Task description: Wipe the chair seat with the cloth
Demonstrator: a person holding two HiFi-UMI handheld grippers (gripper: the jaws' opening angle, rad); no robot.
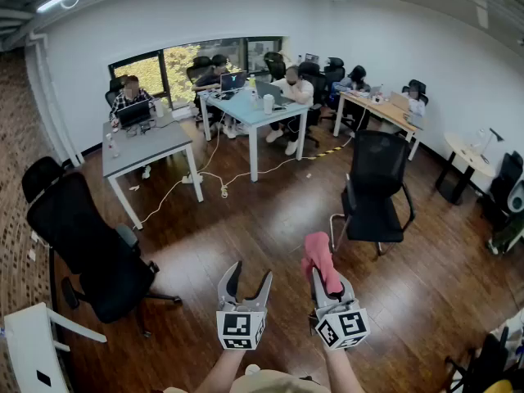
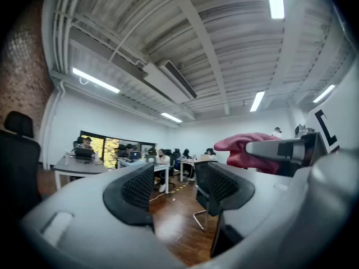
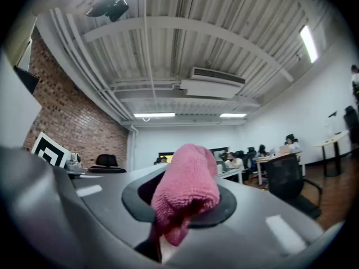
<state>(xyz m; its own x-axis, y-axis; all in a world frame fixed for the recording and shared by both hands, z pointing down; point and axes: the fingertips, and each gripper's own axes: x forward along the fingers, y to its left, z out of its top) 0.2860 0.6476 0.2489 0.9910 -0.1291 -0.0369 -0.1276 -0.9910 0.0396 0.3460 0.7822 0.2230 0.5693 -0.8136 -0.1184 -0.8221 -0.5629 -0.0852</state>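
A pink cloth [image 1: 321, 260] [image 3: 185, 198] is pinched in my right gripper [image 1: 327, 278], whose jaws are shut on it; it bunches up above the fingertips. My left gripper [image 1: 246, 286] [image 2: 175, 188] stands open beside it with nothing between its fingers, and the cloth [image 2: 247, 149] shows at the right of the left gripper view. A black office chair [image 1: 376, 188] with a dark seat stands on the wooden floor ahead and to the right of both grippers, well apart from them. Both grippers are held up in the air, pointing forward.
A second black chair [image 1: 82, 244] stands at the left, with a white table corner [image 1: 29, 342] beside it. Grey and blue desks [image 1: 147, 146] with seated people fill the back of the room. A cable runs across the floor [image 1: 246, 219]. More gear sits at the right edge.
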